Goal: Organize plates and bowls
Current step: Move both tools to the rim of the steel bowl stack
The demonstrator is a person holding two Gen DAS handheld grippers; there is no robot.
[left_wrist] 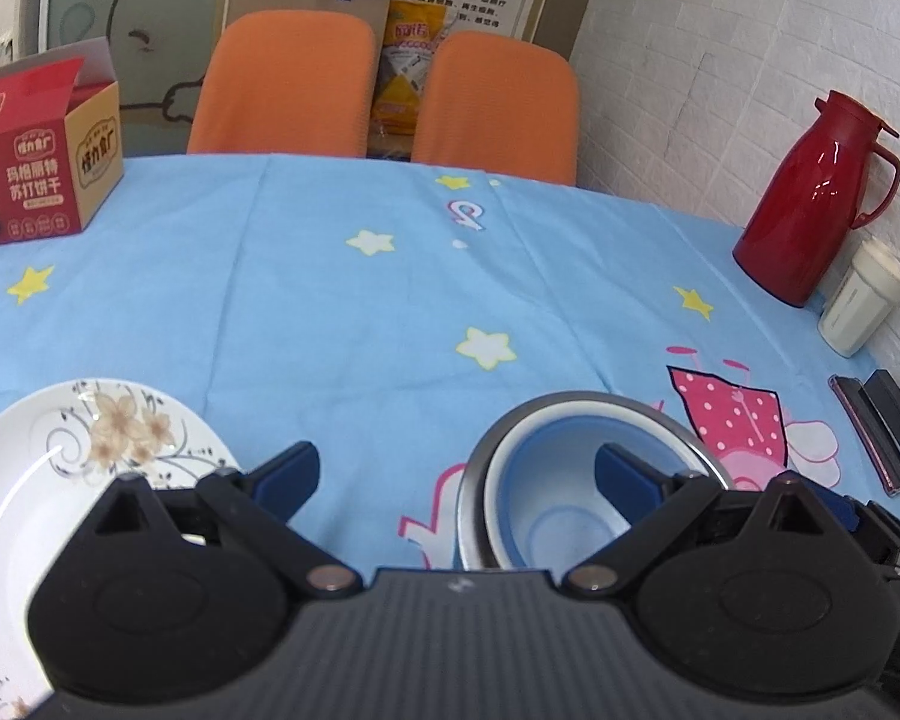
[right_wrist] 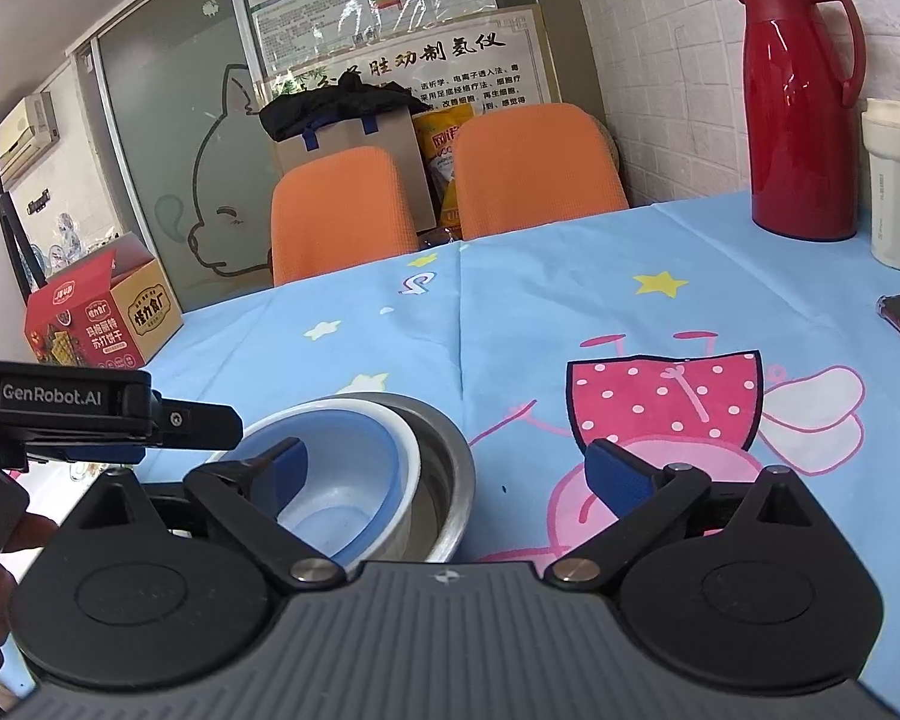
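A blue bowl (left_wrist: 564,492) sits nested inside a steel bowl (left_wrist: 480,480) on the blue tablecloth. A white floral plate (left_wrist: 48,480) lies at the lower left in the left wrist view. My left gripper (left_wrist: 456,474) is open and empty, above the cloth between the plate and the bowls, its right finger over the blue bowl. In the right wrist view the blue bowl (right_wrist: 342,468) sits tilted in the steel bowl (right_wrist: 450,468). My right gripper (right_wrist: 444,468) is open and empty, its left finger over the blue bowl. The left gripper's body (right_wrist: 90,414) shows at the left.
A red thermos (left_wrist: 810,198) and a cream cup (left_wrist: 864,306) stand at the right by the wall. A dark case (left_wrist: 876,432) lies near them. A red cracker box (left_wrist: 36,168) stands at the far left. Two orange chairs (left_wrist: 390,96) stand behind the table.
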